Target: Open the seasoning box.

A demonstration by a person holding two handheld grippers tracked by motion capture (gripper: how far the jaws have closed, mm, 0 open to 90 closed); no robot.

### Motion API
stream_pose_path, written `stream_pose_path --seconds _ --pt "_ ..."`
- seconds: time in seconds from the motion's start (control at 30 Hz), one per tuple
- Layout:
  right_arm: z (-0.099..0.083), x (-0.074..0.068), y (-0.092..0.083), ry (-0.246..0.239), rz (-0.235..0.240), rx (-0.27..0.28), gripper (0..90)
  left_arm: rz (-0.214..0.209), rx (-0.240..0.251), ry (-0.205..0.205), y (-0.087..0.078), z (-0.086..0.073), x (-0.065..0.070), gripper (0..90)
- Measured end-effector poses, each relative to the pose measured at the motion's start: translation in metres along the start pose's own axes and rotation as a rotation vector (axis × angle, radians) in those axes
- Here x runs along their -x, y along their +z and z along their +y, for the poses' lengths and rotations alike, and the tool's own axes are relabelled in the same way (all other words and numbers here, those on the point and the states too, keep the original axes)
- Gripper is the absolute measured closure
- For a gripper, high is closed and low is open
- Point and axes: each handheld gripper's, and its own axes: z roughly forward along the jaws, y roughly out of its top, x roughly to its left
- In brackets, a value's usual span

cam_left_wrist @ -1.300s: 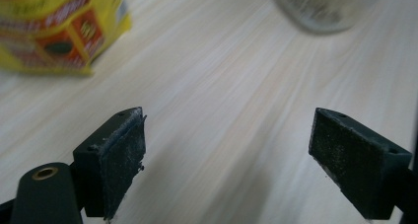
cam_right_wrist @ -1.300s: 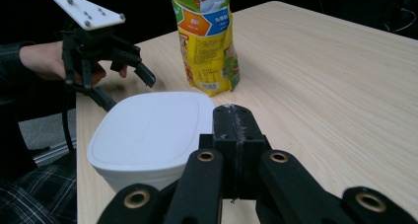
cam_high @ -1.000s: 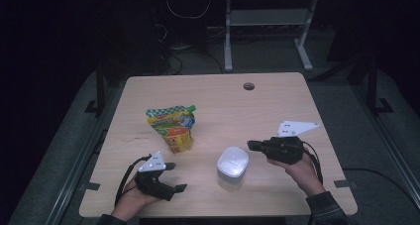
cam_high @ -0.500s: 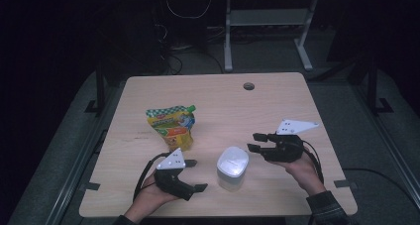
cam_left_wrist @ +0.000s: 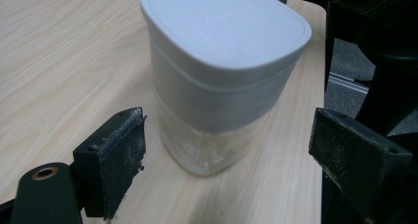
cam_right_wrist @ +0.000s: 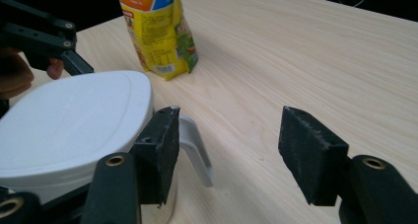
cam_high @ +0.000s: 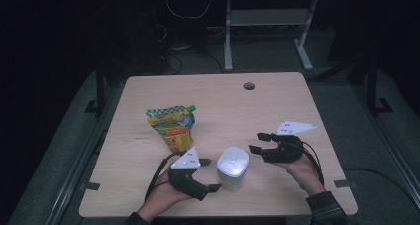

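standing near the front edge of the table (cam_high: 277,101), slightly right of its middle: a white-lidded jug (cam_high: 233,166), lid on, clear lower body, pale handle seen in the right claw view beside that claw's near pad. hovering just left of the jug in the high view: the left claw (cam_high: 210,175), carried by the left hand (cam_high: 161,197), jaws spread wide and pointed toward the jug. seen along the left claw's own jaws: jug (cam_left_wrist: 219,81) straight ahead and close, between the lines of the two pads (cam_left_wrist: 121,157) but touched by neither, a gap of bare wood on each side. held at the jug's right, a little apart from it: the right claw (cam_high: 257,142), in the right hand (cam_high: 302,168), grey plate on top, jaws parted and just been opening, nothing between them. seen along the right claw: lid (cam_right_wrist: 74,125) low at the left, partly behind the left pad, bare table between the pads, no contact with the jug visible. lying flat farther back and to the left of the jug, well apart from the right claw: a yellow and green snack pouch (cam_high: 172,127), printed face up, its lower end nearest the left claw's plate. set into the far part of the table: a small round cable hole (cam_high: 248,85). beyond the table: dark floor and a pale metal frame (cam_high: 267,31).
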Motion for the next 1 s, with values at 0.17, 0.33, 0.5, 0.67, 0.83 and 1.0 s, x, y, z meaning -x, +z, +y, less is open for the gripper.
stream_pose_path --seconds 0.17,0.33,0.5,0.67,0.83,1.0 --pt "-0.005 0.004 -0.002 0.012 -0.015 -0.002 40.1 0.002 0.004 0.007 0.009 0.006 0.003 13.8" --pt "-0.006 0.006 -0.003 0.013 -0.021 0.002 40.1 0.010 -0.004 0.025 0.015 0.010 0.004 13.8" --pt "-0.006 0.006 -0.003 0.023 -0.024 -0.002 40.0 0.024 -0.009 0.016 0.020 0.013 0.004 13.6" --pt "-0.006 0.007 -0.003 0.024 -0.028 0.000 40.0 0.046 -0.012 0.023 0.026 0.015 0.006 13.6" --pt "-0.007 0.008 -0.004 0.026 -0.032 -0.001 40.0 0.060 -0.017 0.025 0.029 0.017 0.008 13.4" --pt "-0.007 0.009 -0.004 0.028 -0.033 -0.001 40.0 0.059 -0.009 0.013 0.028 0.018 0.008 13.0"
